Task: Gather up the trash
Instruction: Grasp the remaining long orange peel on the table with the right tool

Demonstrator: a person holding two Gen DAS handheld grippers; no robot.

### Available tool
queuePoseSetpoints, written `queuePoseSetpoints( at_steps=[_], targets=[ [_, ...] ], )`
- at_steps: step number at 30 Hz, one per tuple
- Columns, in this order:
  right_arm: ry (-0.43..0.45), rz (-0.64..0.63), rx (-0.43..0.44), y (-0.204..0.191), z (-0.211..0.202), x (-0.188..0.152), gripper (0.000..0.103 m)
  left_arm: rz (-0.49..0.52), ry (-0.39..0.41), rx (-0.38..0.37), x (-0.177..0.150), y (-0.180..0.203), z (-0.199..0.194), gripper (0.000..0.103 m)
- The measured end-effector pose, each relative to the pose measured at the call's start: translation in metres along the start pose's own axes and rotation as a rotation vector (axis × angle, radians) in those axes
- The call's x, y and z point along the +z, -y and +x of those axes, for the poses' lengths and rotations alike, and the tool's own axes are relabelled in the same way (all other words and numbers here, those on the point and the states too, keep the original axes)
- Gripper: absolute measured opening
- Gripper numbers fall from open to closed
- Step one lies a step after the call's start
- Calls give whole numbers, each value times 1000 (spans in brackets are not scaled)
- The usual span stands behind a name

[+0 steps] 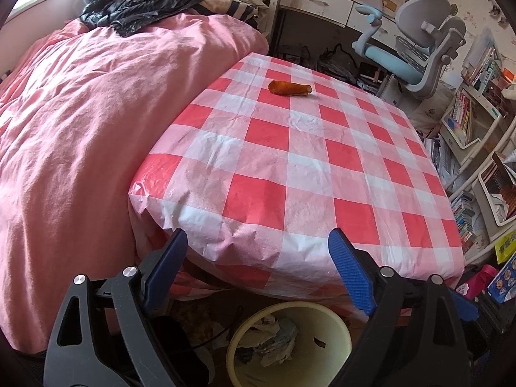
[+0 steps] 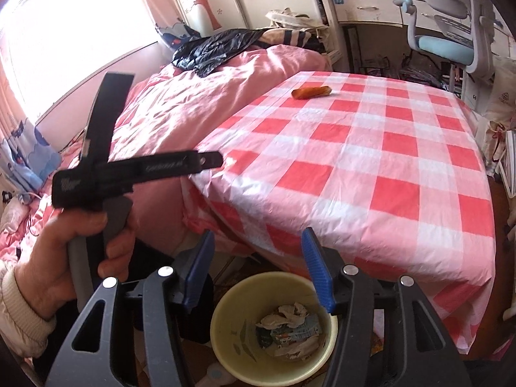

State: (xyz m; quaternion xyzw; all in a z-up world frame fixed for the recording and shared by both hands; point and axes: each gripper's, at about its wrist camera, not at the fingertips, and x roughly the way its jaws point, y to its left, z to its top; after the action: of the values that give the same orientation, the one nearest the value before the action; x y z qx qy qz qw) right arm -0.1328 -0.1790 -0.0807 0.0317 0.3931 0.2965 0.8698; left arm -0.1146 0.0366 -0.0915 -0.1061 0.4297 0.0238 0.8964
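Red-and-white checked plastic tablecloth (image 1: 290, 148) carried one orange-brown wrapper (image 1: 290, 88) near its far edge.
Left gripper (image 1: 258, 242) and right gripper (image 2: 258, 242) hung open, empty, over pale yellow round bin (image 2: 225, 348) of crumpled paper.

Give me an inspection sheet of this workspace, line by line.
Surface: table under a red-and-white checked cloth.
Job's things: orange wrapper on the far part of the table; cream bin on the floor holds crumpled paper.
Clutter: black jacket on the pink bed.
Grippers: left gripper and right gripper both open, empty, above the bin.
Cables: dark cable beside the bin.
Surroundings: desk chair, bookshelves.
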Motion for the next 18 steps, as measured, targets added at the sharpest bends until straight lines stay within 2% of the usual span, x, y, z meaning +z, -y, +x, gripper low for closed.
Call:
queuePoseSetpoints(
  at_steps=[6, 9, 12, 18],
  targets=[
    [17, -82, -40, 8, 16, 40, 57, -5, 16, 5, 0, 0, -9, 88],
    [16, -149, -71, 11, 33, 71, 58, -11, 32, 15, 1, -1, -15, 90],
    [-1, -221, -106, 15, 60, 108, 59, -30, 41, 8, 3, -4, -20, 91],
    [-69, -353, -183, 21, 129, 170, 59, -68, 30, -51, 7, -8, -25, 92]
  ],
)
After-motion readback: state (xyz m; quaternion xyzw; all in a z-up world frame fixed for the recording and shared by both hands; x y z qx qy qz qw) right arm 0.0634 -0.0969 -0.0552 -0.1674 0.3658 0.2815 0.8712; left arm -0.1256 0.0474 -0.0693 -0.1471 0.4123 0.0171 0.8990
